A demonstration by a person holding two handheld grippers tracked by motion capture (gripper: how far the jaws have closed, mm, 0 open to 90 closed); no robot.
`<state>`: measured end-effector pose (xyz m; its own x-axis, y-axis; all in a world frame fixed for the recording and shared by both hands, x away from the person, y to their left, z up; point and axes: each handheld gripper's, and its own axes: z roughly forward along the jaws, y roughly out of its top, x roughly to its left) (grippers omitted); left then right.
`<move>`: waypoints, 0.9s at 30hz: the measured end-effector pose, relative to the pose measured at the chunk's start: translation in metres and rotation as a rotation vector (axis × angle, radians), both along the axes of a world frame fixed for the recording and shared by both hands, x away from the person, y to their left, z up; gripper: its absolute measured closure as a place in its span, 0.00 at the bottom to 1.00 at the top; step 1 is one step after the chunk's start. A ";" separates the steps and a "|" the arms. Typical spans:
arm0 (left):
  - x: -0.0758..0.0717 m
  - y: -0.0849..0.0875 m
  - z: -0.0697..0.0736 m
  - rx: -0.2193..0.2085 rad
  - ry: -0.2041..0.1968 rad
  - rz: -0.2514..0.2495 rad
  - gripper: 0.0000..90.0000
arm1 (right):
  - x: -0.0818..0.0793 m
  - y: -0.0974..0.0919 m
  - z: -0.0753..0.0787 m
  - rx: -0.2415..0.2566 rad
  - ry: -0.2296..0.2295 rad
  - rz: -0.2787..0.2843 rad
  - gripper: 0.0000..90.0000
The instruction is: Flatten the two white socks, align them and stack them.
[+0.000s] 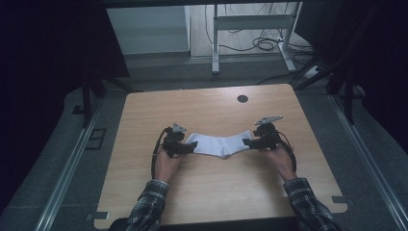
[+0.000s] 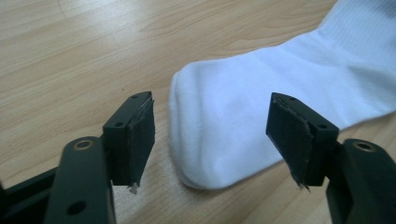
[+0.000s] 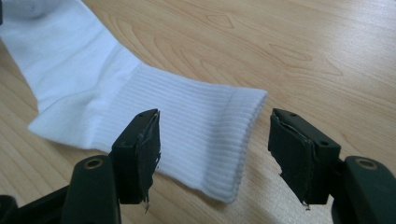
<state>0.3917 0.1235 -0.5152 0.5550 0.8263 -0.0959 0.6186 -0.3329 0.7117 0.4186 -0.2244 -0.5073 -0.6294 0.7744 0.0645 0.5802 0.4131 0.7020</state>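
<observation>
A white sock [image 1: 220, 143] lies flat across the middle of the wooden table [image 1: 207, 192], bent slightly at the heel. My left gripper [image 1: 192, 147] sits at its left end. In the left gripper view the rounded toe [image 2: 219, 116] lies between the wide-apart jaws of that gripper [image 2: 212, 128], and the pads [image 2: 140, 135] do not touch it. My right gripper [image 1: 247, 142] sits at the sock's right end. In the right gripper view the ribbed cuff [image 3: 196, 116] reaches between the spread jaws of that gripper [image 3: 215, 137], with no pad pressing on it.
A dark round hole [image 1: 242, 98] is set in the tabletop near its far edge. Beyond the table stand the white legs of another desk [image 1: 215, 43], with cables [image 1: 267, 43] on the floor. Bare wood surrounds the sock on all sides.
</observation>
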 end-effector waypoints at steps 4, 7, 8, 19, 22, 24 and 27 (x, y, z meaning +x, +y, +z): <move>-0.005 0.001 0.003 -0.010 0.002 -0.014 0.31 | -0.004 0.000 0.003 0.004 0.000 0.007 0.34; -0.009 0.002 0.006 -0.025 0.003 -0.020 0.29 | -0.007 -0.001 0.005 0.008 0.002 0.010 0.32; -0.010 0.003 0.007 -0.035 0.005 -0.027 0.28 | -0.008 -0.002 0.006 0.009 0.004 0.013 0.31; -0.024 0.001 0.017 -0.033 0.000 -0.061 0.20 | -0.021 -0.008 0.014 0.012 -0.005 0.039 0.23; -0.028 0.001 0.020 -0.020 -0.005 -0.070 0.18 | -0.025 -0.010 0.018 0.010 -0.015 0.044 0.22; -0.031 0.001 0.021 -0.013 -0.008 -0.070 0.17 | -0.029 -0.011 0.020 0.010 -0.020 0.049 0.21; -0.035 0.002 0.023 -0.010 -0.010 -0.073 0.16 | -0.033 -0.014 0.024 0.009 -0.031 0.053 0.21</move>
<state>0.3569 0.1260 -0.4921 0.6149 0.7825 -0.0983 0.5856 -0.3696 0.7214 0.3858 -0.2381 -0.4836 -0.6714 0.7393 0.0513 0.5356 0.4362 0.7231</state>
